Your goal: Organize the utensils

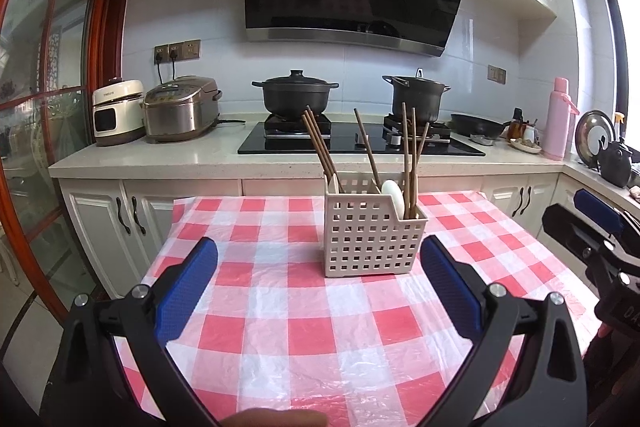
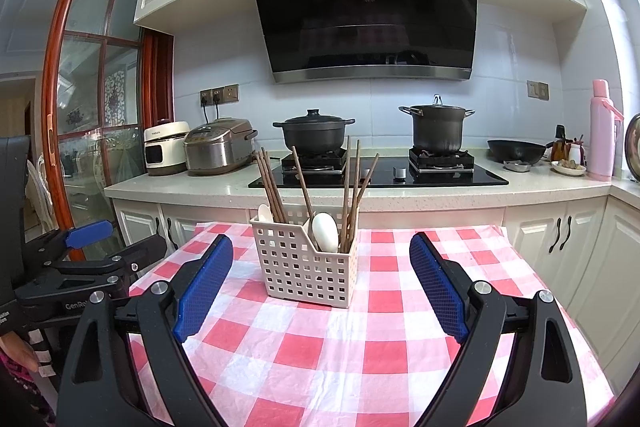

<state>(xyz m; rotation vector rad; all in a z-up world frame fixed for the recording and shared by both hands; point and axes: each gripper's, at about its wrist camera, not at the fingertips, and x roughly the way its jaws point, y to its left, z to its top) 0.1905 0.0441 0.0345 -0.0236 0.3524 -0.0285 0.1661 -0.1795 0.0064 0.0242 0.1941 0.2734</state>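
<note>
Since every brown wooden chopstick [image 2: 352, 187] and white plastic spoon [image 2: 325, 237] already stands inside the cream perforated plastic caddy [image 2: 306, 263], little seems left. Nearer than the caddy, the checked surface [image 2: 360, 339] holds nothing loose. Left tool [image 1: 318, 287] and right tool [image 2: 320, 283] gape empty.

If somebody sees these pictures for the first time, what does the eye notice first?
First, the red-and-white checked tablecloth, with a white perforated basket standing on it, holding brown chopsticks and white spoons. Then both blue-padded tongs, left and right, open and empty before it.
</note>
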